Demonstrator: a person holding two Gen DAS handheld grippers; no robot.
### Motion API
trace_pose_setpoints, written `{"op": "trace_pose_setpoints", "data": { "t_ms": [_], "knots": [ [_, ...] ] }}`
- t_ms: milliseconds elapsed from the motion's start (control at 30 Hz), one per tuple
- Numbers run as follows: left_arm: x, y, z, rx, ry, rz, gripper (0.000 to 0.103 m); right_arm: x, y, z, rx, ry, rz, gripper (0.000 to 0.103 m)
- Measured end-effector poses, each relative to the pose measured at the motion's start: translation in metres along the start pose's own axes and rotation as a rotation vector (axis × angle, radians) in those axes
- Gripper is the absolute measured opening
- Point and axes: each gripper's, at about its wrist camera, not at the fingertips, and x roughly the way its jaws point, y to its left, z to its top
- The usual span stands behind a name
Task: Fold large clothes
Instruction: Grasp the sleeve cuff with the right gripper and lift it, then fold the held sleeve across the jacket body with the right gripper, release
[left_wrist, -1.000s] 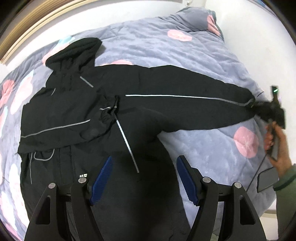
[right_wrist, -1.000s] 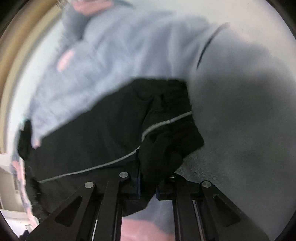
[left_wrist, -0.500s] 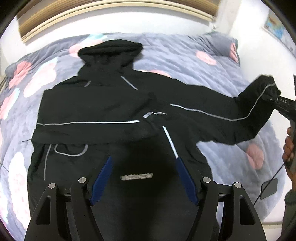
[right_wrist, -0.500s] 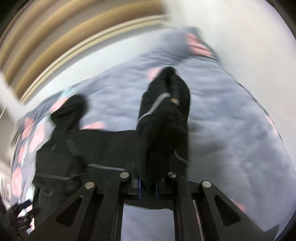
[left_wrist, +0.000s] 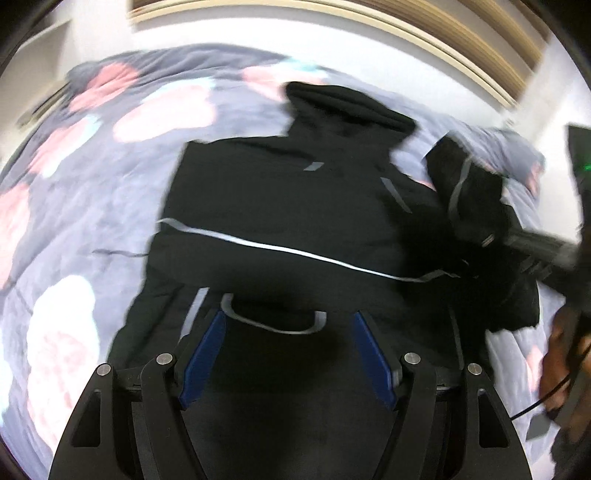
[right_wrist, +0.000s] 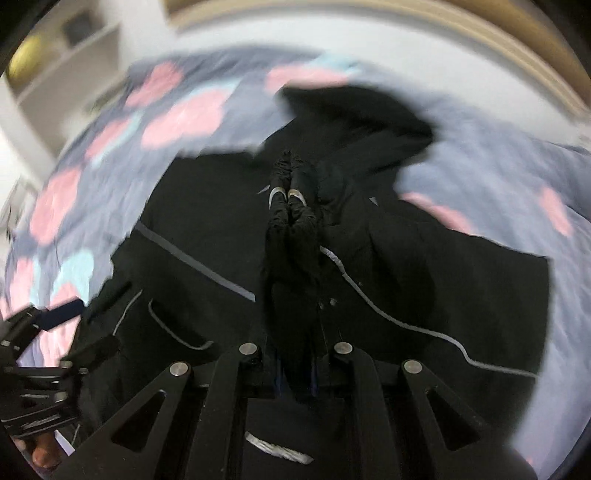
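Spread flat across the middle of the bed (left_wrist: 92, 206), on a grey-lilac quilt printed with pink, white and pale-blue blotches: a large black padded jacket with thin silver reflective piping (left_wrist: 280, 206). Hood toward the head edge of the bed, next to the white wall and a beige wooden moulding (left_wrist: 461, 33). One sleeve already folded across the chest, its silver stripe running side to side. A silver-outlined pocket flap low on the front, just beyond the blue pads.

No containers to be seen apart from a pale shelf unit (right_wrist: 55, 62) in the far left corner of the right wrist view, contents too blurred to tell.

Left tongs (left_wrist: 288, 354) released, blue-padded fingers (left_wrist: 201, 358) spread wide, hovering over the lower front of the jacket with nothing between them. Also visible from the right wrist camera, at the left edge of the picture (right_wrist: 55, 332).

Right tongs (right_wrist: 295, 369) clenched on the cuff of the other black sleeve (right_wrist: 291, 236), bunched fabric standing up between the closed fingers, a small silver band across it. Sleeve lifted clear of the quilt and held over the jacket's chest. From the left wrist camera, the same sleeve (left_wrist: 469, 199) raised at the right side of the bed, gripped by the right tongs (left_wrist: 517, 240), a hand (left_wrist: 565, 362) on the handle below it.

White lettering on the jacket front at the bottom of the right wrist view, too blurred to read.
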Motion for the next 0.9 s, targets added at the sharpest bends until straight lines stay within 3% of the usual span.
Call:
{"op": "trace_pose_setpoints", "data": {
  "t_ms": [167, 333, 367, 467, 500, 633, 767, 900],
  "knots": [
    [0.015, 0.042, -0.013, -0.111, 0.036, 0.043, 0.073, 0.09, 0.04, 0.005, -0.086, 0.14, 0.011, 0.015],
    [0.03, 0.055, -0.019, -0.135, 0.072, 0.066, 0.073, 0.123, 0.04, 0.0, -0.082, 0.2, 0.027, 0.019],
    [0.031, 0.055, -0.017, -0.136, 0.07, 0.062, 0.073, 0.119, 0.036, 0.0, -0.073, 0.204, 0.064, 0.024],
    [0.031, 0.052, -0.01, -0.145, 0.056, 0.031, 0.073, 0.1, 0.028, -0.005, -0.057, 0.206, 0.151, 0.051],
    [0.03, 0.051, -0.007, -0.146, 0.05, 0.021, 0.073, 0.088, 0.025, -0.008, -0.055, 0.19, 0.177, 0.055],
    [0.033, 0.04, 0.013, -0.116, 0.037, -0.073, 0.073, 0.029, 0.005, -0.024, -0.035, 0.088, 0.238, 0.056],
    [0.05, 0.017, 0.035, -0.055, 0.061, -0.2, 0.073, -0.011, -0.048, -0.045, 0.084, 0.028, 0.193, 0.057],
    [0.086, -0.003, 0.054, -0.027, 0.097, -0.262, 0.073, -0.026, -0.102, -0.059, 0.213, 0.026, 0.148, 0.057]
  ]
}}
